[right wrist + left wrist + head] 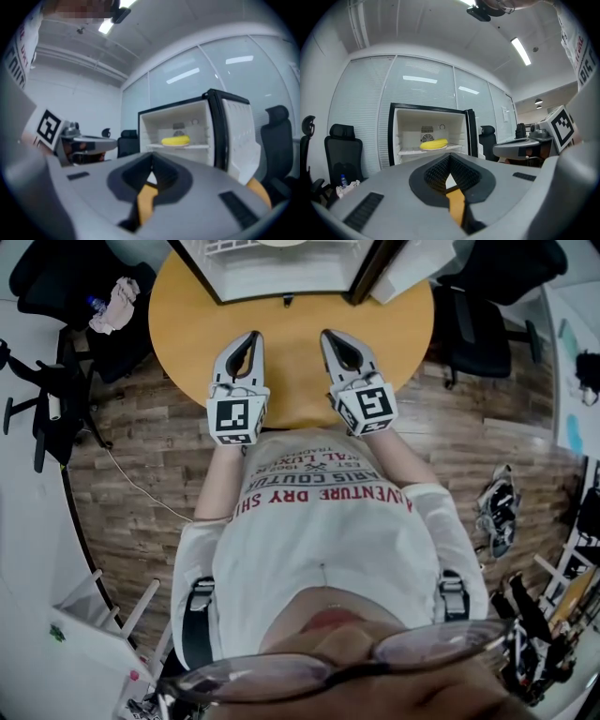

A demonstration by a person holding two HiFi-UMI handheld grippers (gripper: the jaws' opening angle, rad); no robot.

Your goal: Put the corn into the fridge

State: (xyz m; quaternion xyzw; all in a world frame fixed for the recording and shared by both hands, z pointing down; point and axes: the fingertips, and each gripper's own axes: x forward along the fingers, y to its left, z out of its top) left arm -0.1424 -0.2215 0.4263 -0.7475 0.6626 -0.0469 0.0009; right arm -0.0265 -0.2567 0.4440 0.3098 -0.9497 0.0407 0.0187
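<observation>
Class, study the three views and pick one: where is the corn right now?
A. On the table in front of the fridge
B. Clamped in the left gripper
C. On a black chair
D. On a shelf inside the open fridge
D: the corn lies on a shelf inside the open fridge, and the left gripper and right gripper are both shut with nothing between their jaws.
</observation>
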